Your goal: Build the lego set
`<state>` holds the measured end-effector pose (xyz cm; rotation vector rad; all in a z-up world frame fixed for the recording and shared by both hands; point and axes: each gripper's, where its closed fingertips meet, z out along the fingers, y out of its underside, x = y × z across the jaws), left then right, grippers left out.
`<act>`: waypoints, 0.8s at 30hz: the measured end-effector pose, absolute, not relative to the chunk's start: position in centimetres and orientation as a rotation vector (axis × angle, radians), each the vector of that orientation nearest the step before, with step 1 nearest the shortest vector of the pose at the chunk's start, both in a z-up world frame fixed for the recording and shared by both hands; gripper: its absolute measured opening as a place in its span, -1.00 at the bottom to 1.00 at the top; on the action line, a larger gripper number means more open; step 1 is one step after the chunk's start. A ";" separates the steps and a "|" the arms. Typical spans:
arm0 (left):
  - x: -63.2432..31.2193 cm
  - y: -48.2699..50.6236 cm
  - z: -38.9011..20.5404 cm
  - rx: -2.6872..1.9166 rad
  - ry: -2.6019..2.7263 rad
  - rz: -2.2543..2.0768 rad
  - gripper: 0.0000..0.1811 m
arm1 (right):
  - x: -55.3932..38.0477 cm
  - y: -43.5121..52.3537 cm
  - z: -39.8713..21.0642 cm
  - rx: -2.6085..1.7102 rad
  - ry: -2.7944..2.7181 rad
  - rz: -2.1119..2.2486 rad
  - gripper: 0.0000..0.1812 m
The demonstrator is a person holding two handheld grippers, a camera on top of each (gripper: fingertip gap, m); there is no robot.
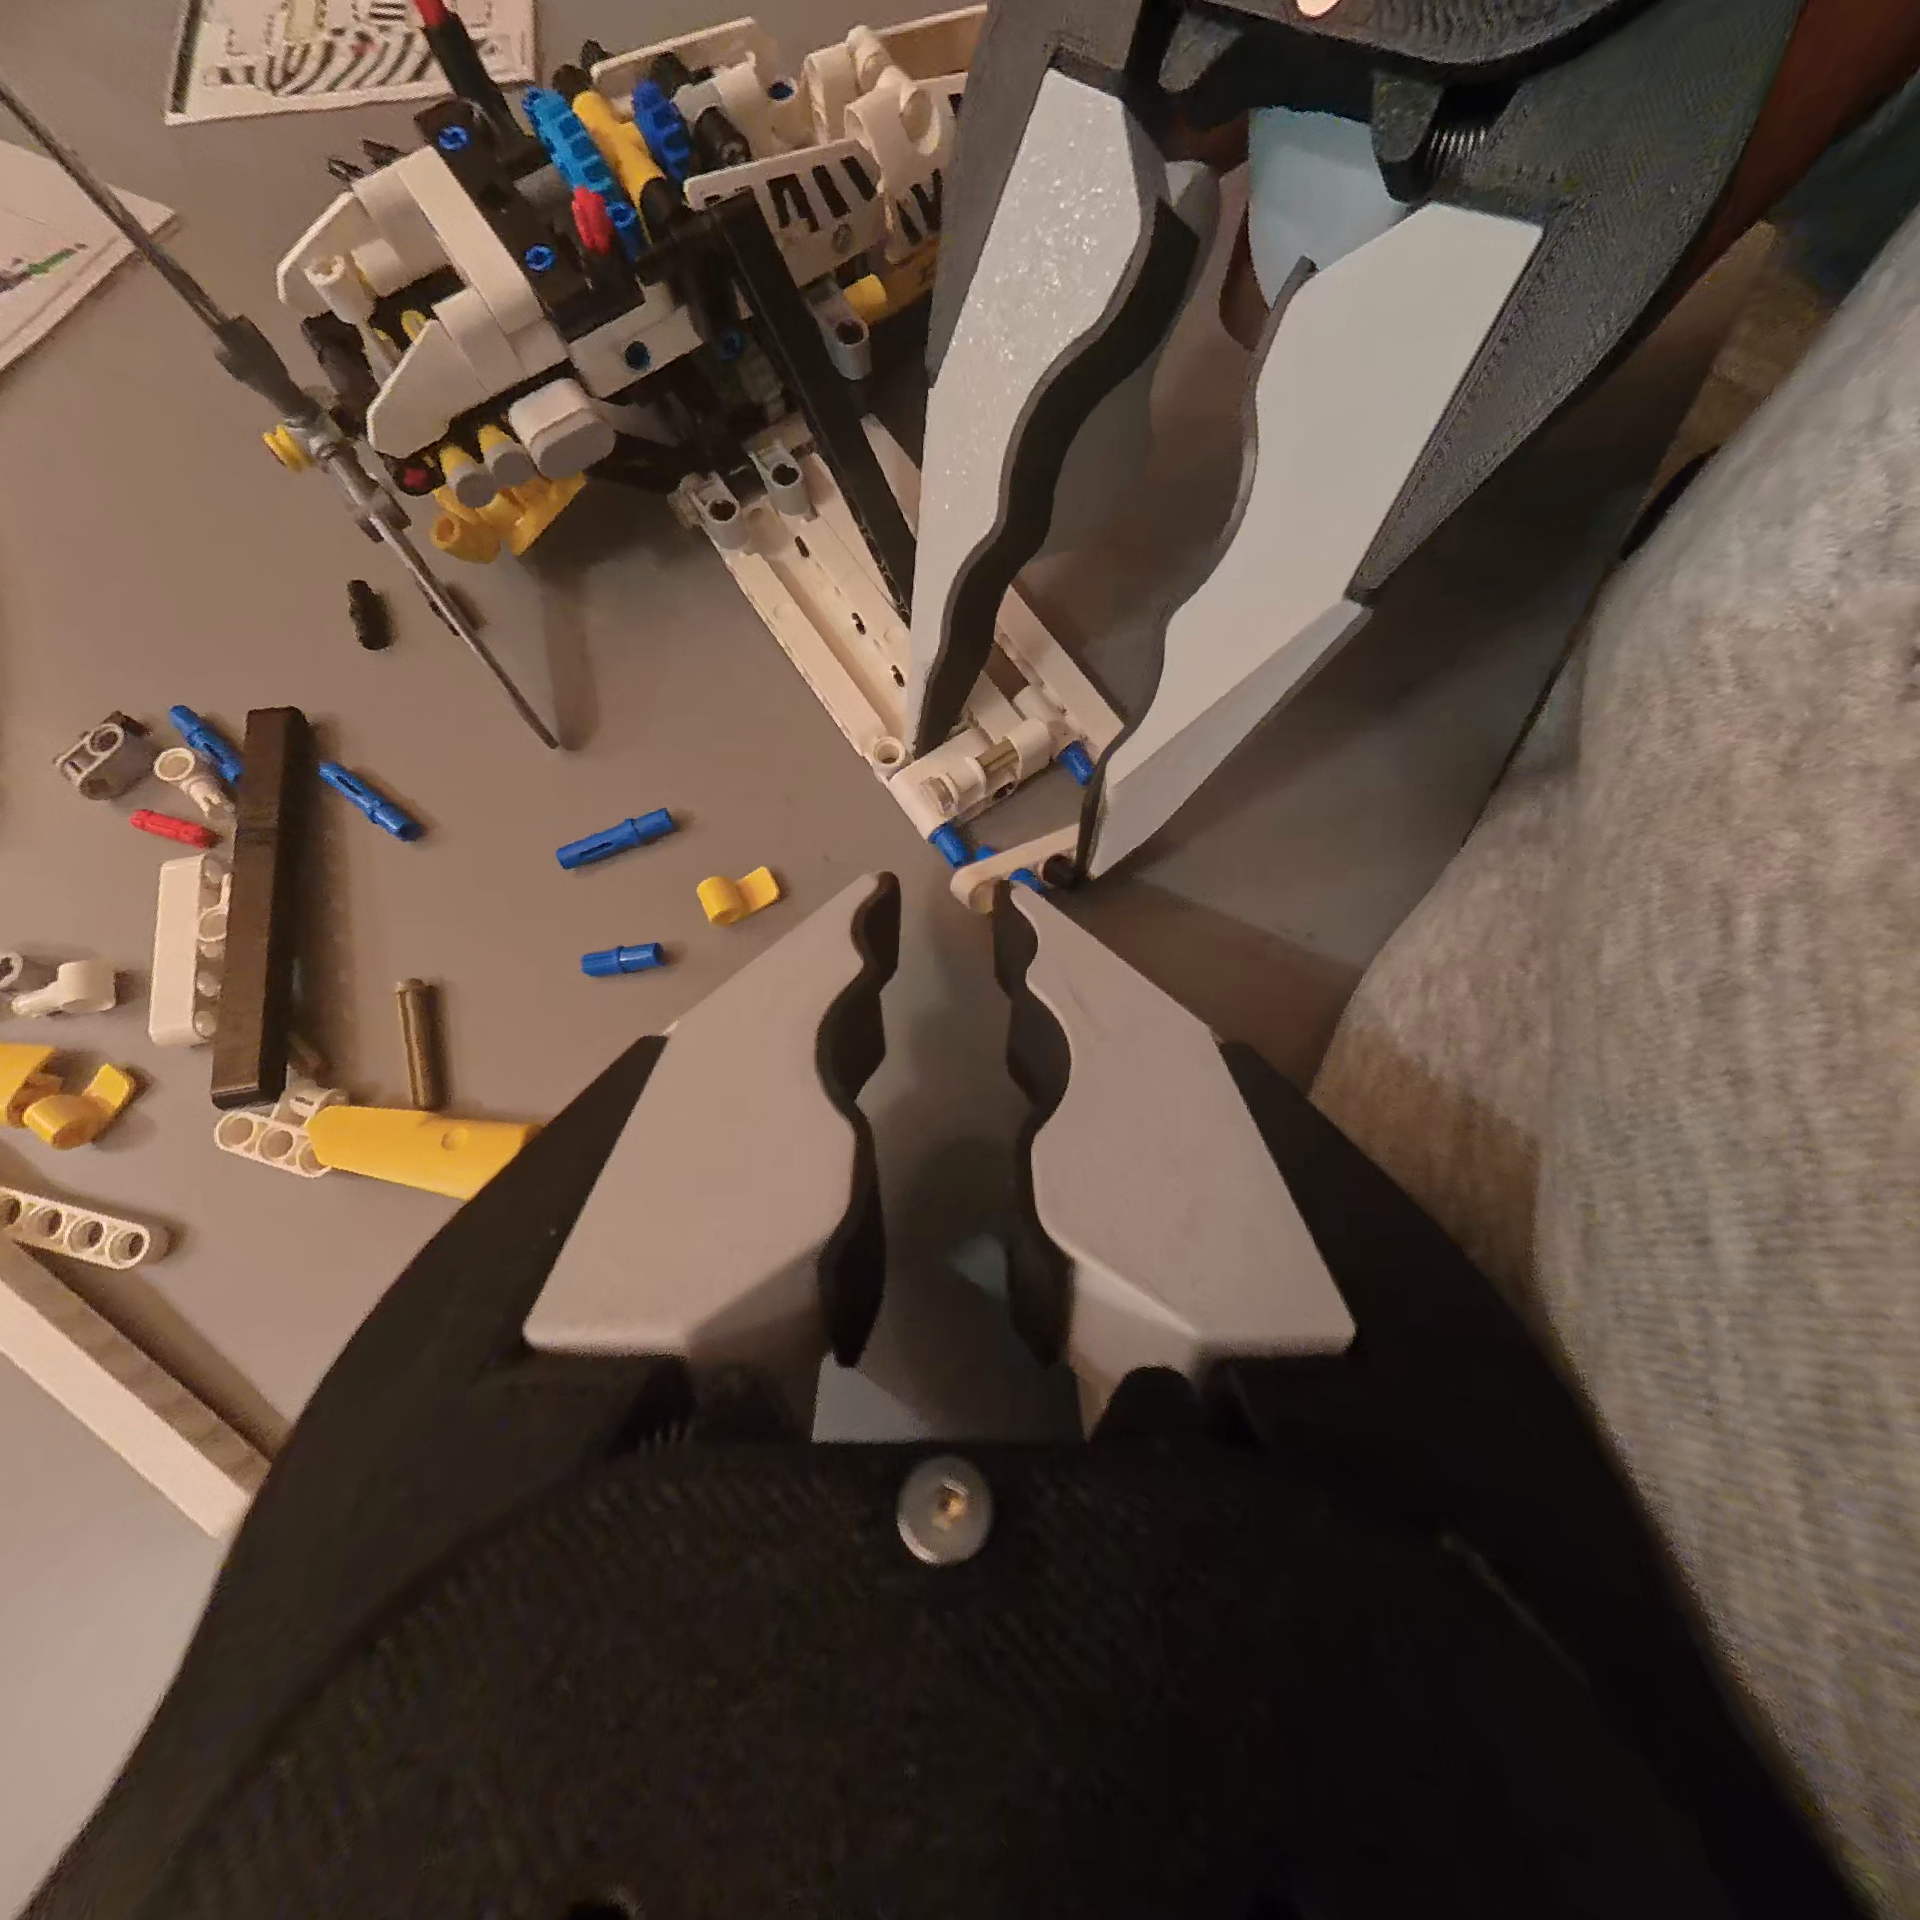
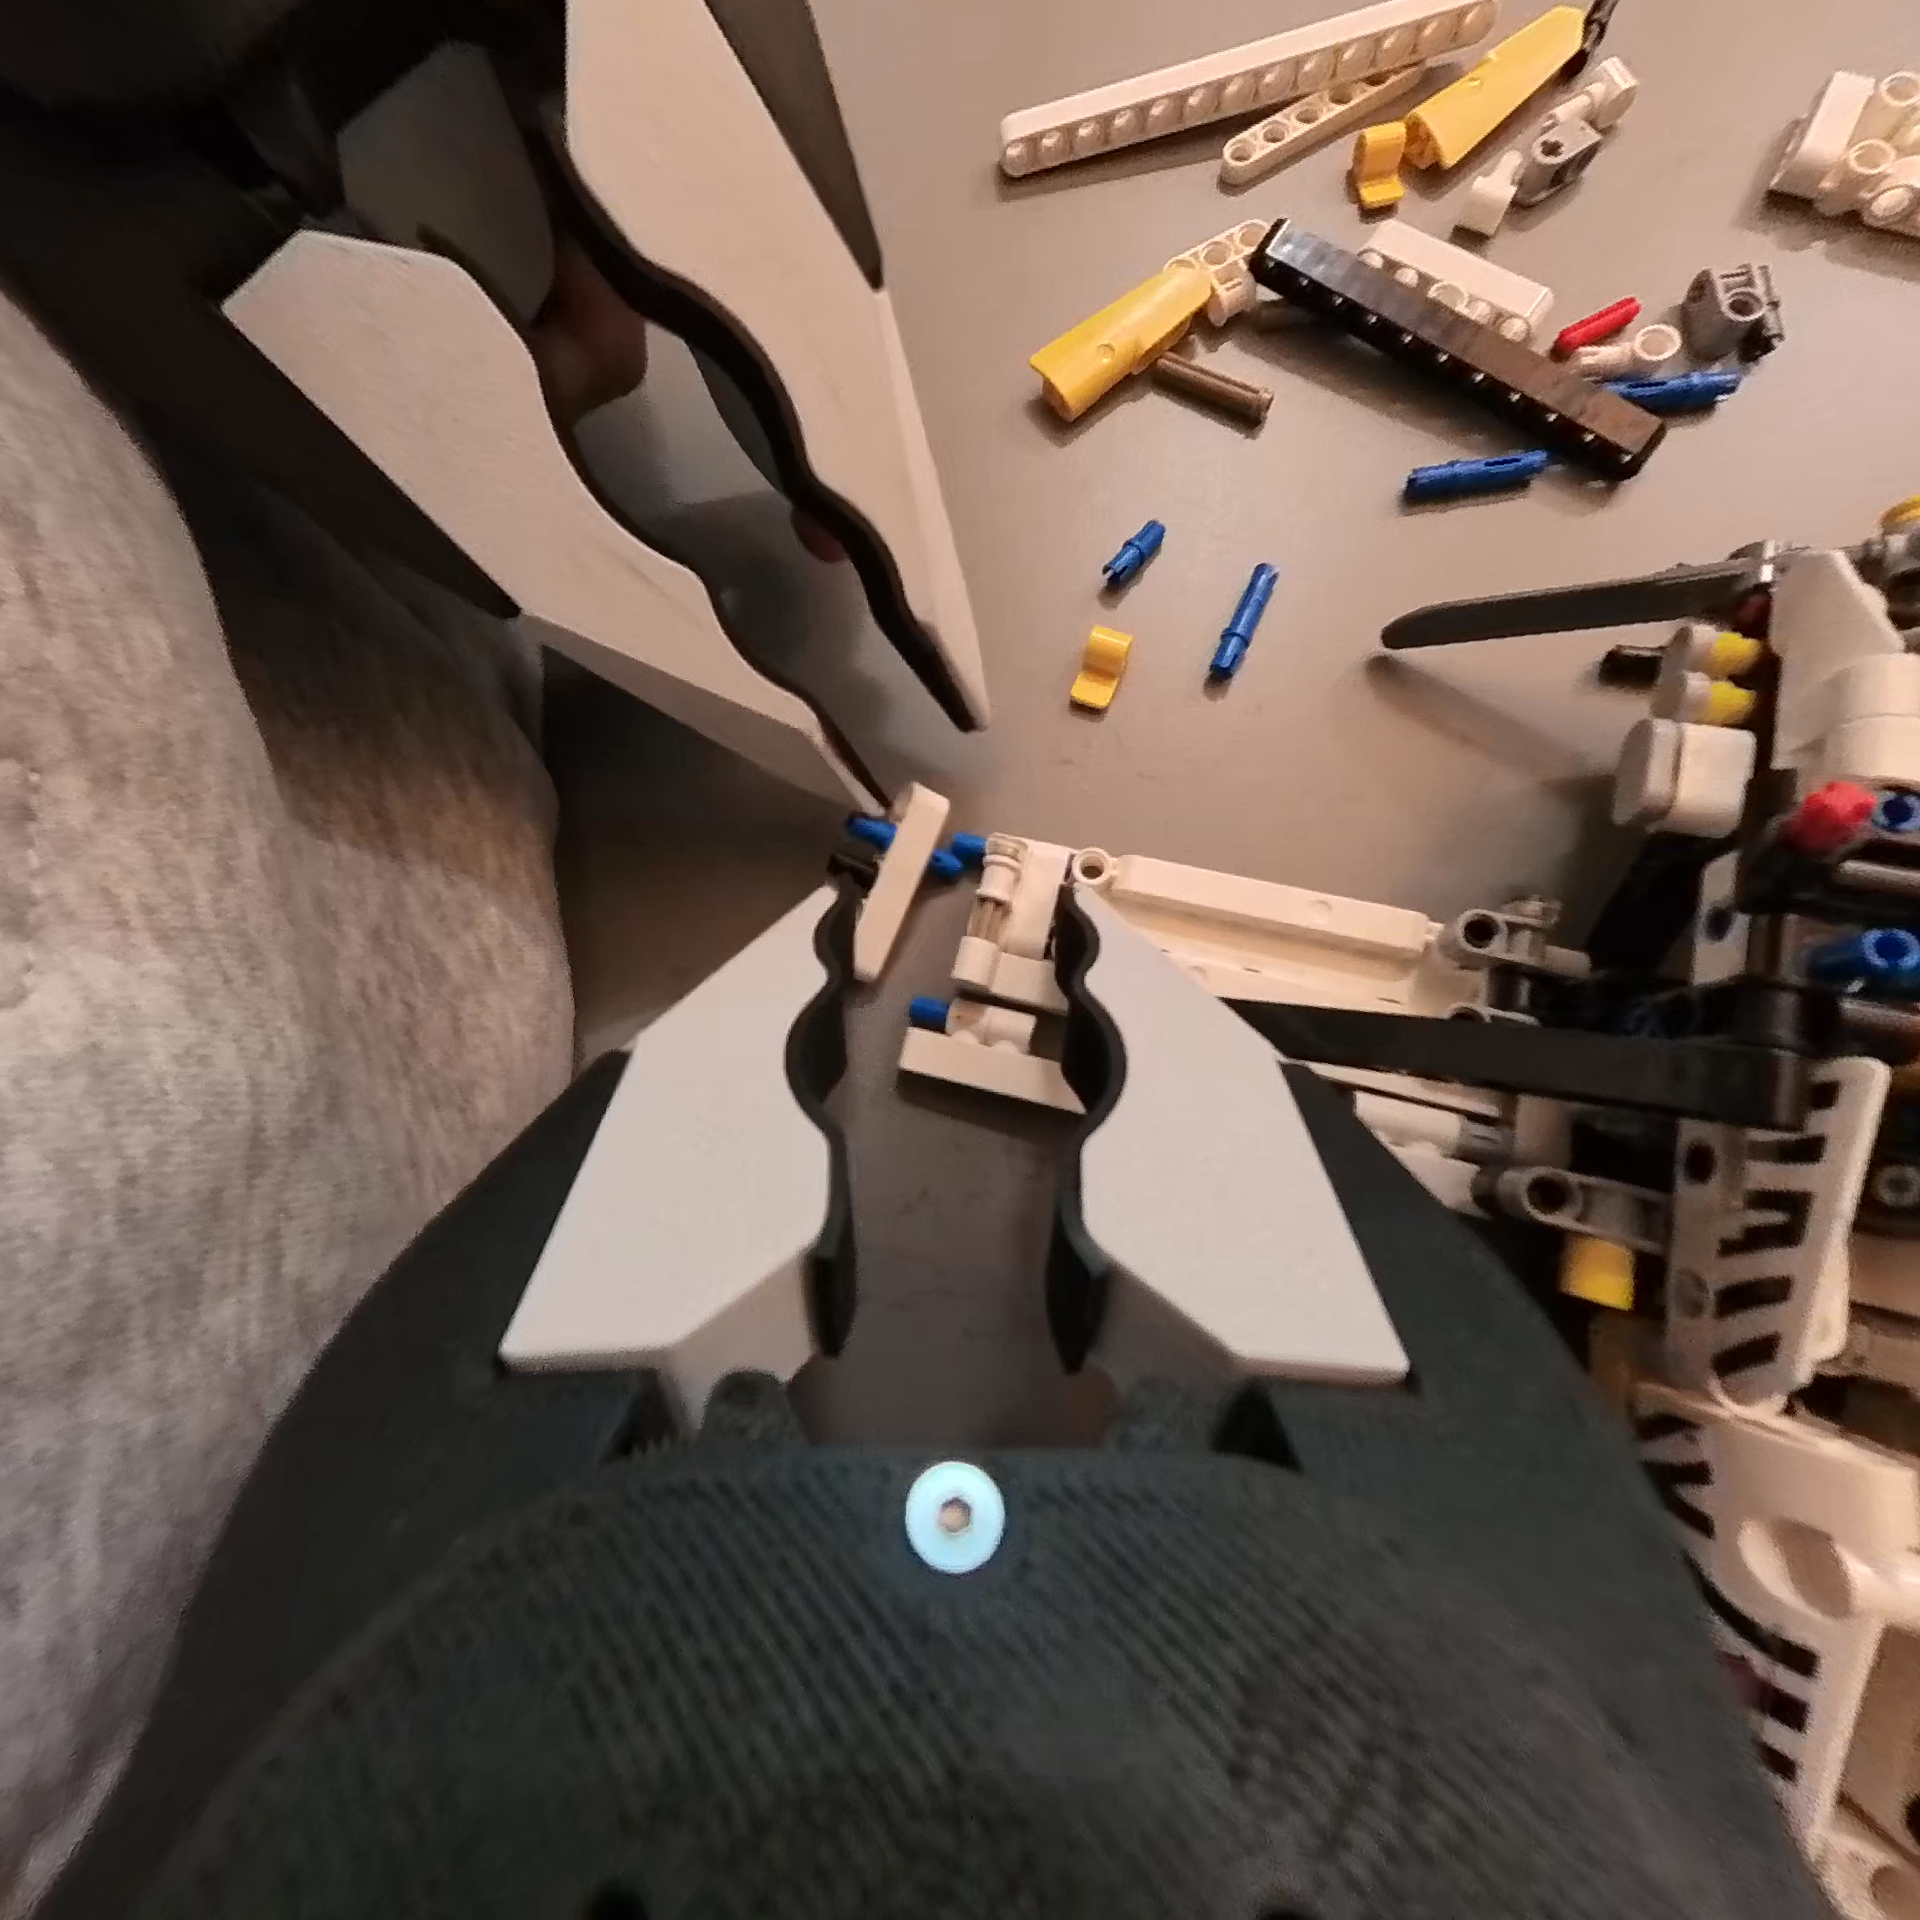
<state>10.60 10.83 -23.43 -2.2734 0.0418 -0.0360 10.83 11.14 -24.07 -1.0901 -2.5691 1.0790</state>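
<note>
Left gripper (image 1: 943, 902): jaws parted narrowly, nothing held. Right gripper (image 2: 956, 930): jaws wide apart, straddling the tail end of the lego model (image 2: 1247, 935) without clamping it. A small white beam (image 2: 902, 891) with blue pins is seen at 11 o'clock of the tail. Loose pieces (image 1: 260, 904) are scattered at 9 o'clock.

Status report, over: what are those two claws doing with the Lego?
Both open: left gripper at the white pin beam, right gripper straddling the model's tail end. Beam not yet joined. Nothing blocking.
</note>
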 end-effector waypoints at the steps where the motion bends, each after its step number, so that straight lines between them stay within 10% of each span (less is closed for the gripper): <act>1: 10.8 10.8 -23.5 -2.278 0.051 -0.042 -0.87 | 10.9 11.1 -24.1 -1.090 -2.572 1.085 -0.56; 24: 11.1 11.0 -24.4 -2.312 0.147 -0.001 -1.00 | 10.8 11.2 -23.9 -1.157 -2.521 1.155 -0.59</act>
